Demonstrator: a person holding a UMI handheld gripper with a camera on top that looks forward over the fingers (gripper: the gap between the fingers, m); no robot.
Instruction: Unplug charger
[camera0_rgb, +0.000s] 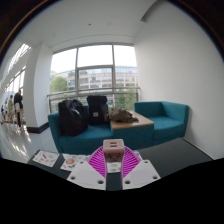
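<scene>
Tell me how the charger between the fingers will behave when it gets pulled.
The charger looks like a small boxy block, so it is probably rigid and light. The gripper seems to have both fingers pressing on its sides. Its faces look smooth, so it might slip under a hard pull. Its socket is hidden, so how much it will resist is hard to judge.

Two black backpacks (72, 115) (98, 107) stand on one teal sofa (160, 118), far across the room. One brown low table (128, 122) sits in front of it. One person (17, 102) stands far left by the windows.
</scene>
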